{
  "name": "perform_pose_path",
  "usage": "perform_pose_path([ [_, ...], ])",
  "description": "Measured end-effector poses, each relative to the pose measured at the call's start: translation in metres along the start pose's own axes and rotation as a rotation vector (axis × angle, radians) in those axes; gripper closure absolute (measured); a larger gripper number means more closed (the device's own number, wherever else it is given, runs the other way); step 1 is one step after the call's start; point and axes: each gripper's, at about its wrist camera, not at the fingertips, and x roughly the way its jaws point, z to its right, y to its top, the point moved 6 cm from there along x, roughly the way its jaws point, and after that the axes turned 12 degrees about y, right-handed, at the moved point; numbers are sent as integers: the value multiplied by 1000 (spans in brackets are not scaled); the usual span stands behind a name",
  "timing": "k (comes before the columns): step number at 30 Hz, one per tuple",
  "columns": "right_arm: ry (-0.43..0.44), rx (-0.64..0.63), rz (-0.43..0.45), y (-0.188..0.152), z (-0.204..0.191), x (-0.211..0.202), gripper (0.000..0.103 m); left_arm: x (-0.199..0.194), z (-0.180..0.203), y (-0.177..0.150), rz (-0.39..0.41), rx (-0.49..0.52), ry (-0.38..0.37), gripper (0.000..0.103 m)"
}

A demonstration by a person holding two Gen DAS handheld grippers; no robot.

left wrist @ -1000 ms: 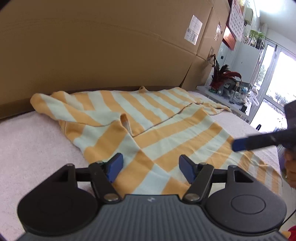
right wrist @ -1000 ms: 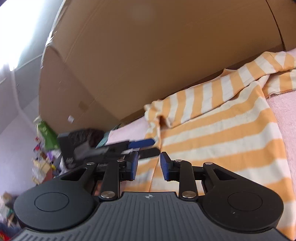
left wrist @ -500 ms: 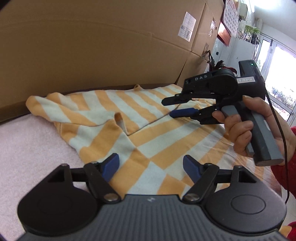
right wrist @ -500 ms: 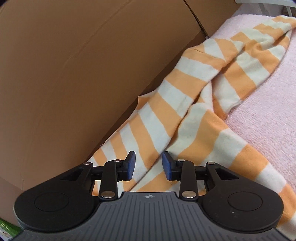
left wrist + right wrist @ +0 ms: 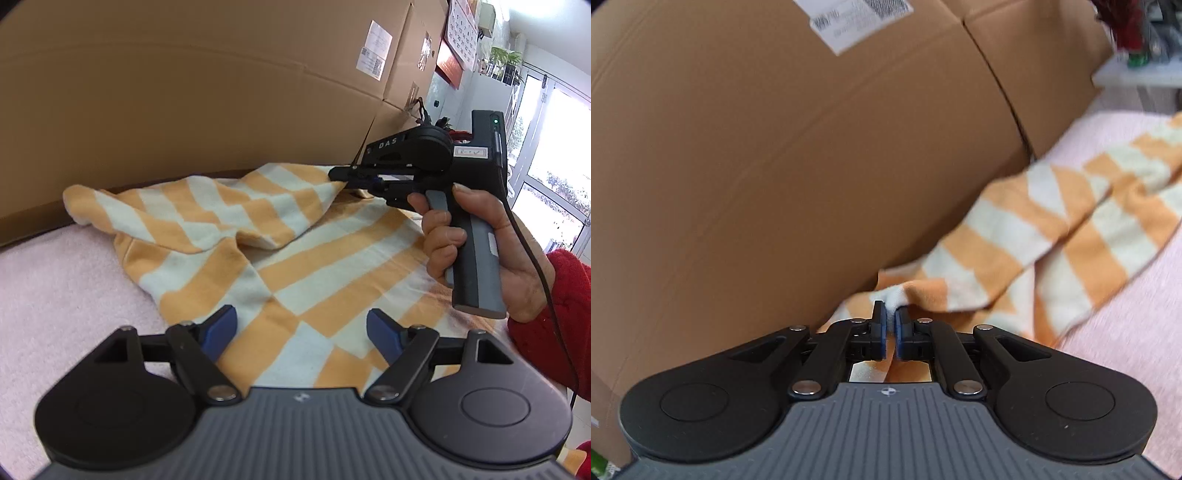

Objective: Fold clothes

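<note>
On the left, bare pink towelling (image 5: 55,280) runs from the cardboard boxes (image 5: 184,92) toward the camera, open room for laying cloth down. The orange-and-white striped garment (image 5: 303,266) lies spread across the middle, one sleeve end (image 5: 85,206) close against the foot of the boxes. The left gripper (image 5: 299,328) hovers over the near hem with its jaws wide apart, holding nothing. To the right, the right gripper (image 5: 890,325), held in a person's hand (image 5: 476,251) with a red sleeve (image 5: 554,321), is clamped on a pinch of the garment's far edge near the boxes, and the cloth rises to it in a tent. The pinch looks thin, so a quick pull could slip it free, and the boxes leave little room behind.
</note>
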Motion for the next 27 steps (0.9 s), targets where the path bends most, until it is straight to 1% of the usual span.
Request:
perform_pose_path([
  [3,-31,-14,27,-1,8,-3,97,2,13,-1,-10,82,38,19],
  [4,-41,-17,17,-2,11,-1,97,2,16,-2,-13,112,44,17],
  [6,-70,-10,-10,-4,20,4,98,2,23,-4,-19,173,54,17],
  [7,-75,-9,-20,-4,23,6,98,2,25,-5,-21,187,51,17],
  [9,-71,-11,-9,-3,23,4,98,1,27,-6,-24,207,40,17],
  [12,-73,-26,5,-4,23,-1,98,-7,26,-12,-33,229,15,17],
  [15,-77,-4,15,-4,26,-5,98,-16,22,-18,-40,240,3,17],
  [18,-95,14,77,1,30,-17,98,-21,19,-23,-41,237,15,17],
  [21,-111,22,61,-3,33,-18,98,-24,18,-24,-40,237,23,17],
  [23,-133,11,30,-9,33,-16,98,-25,19,-23,-48,237,25,17],
  [25,-130,14,40,-10,33,-20,98,-28,24,-23,-64,238,12,17],
  [27,-124,22,43,-11,32,-23,94,-30,31,-25,-68,237,-5,15],
])
